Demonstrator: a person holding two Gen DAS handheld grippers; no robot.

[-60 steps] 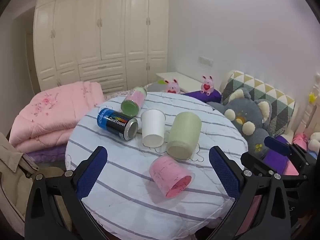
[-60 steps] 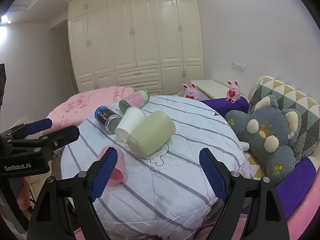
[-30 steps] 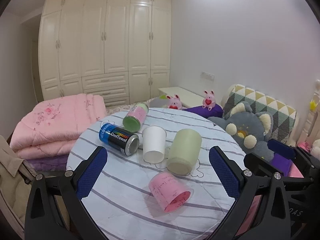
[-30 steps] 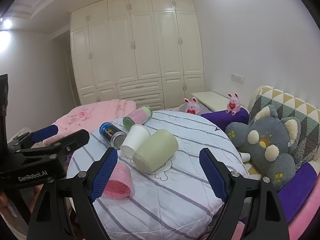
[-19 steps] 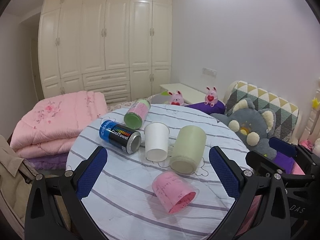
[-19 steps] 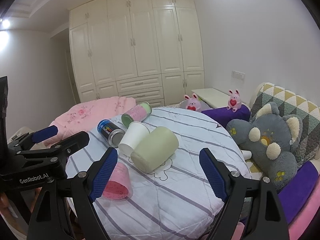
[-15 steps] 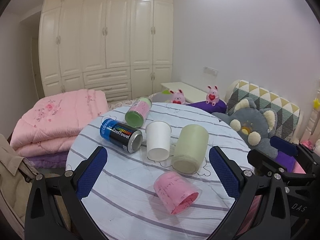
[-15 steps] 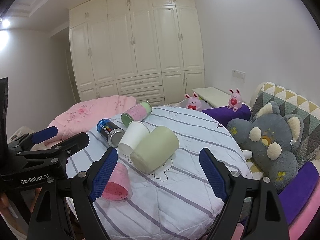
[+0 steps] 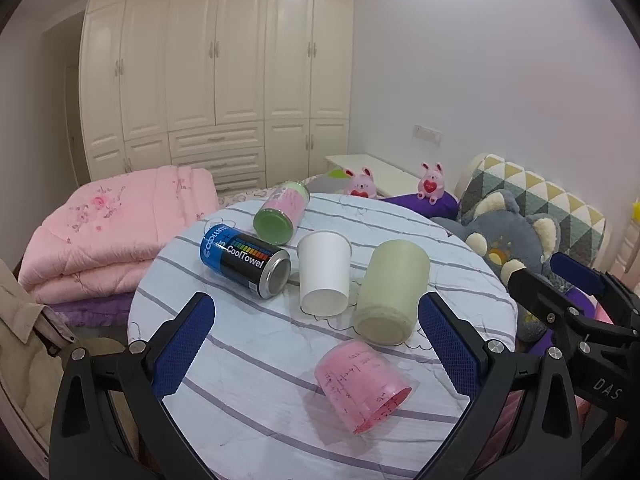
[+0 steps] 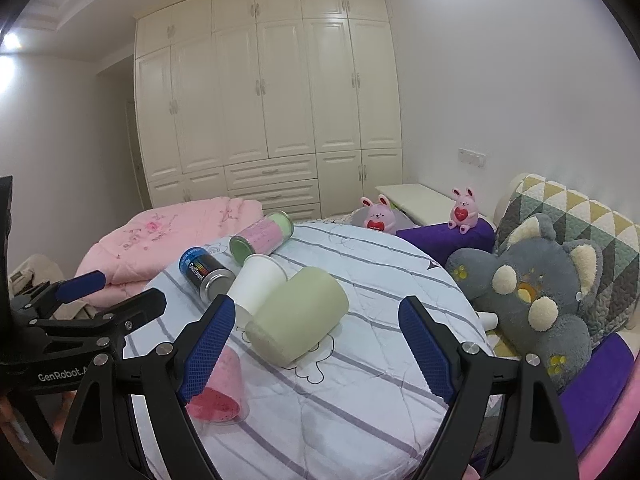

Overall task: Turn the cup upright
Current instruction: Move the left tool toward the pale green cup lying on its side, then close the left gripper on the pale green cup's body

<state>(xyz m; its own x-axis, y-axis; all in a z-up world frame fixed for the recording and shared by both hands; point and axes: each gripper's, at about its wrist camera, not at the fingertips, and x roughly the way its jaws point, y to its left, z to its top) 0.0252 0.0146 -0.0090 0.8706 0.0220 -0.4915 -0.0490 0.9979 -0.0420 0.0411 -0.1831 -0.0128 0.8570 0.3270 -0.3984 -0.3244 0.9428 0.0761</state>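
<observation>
Several cups and cans lie on their sides on a round striped table. A pink cup lies nearest, a pale green cup and a white paper cup behind it. My left gripper is open and empty, above the table's near part. In the right wrist view the green cup, white cup and pink cup show too. My right gripper is open and empty, near the green cup, apart from it.
A blue-black CoolTowel can and a pink-green can lie at the table's far left. A folded pink quilt lies left. A grey plush toy and purple cushion sit right. White wardrobes stand behind.
Both views have shifted slightly; the cups sit a little lower and nearer in view. Nothing on the table has moved and both grippers stay open.
</observation>
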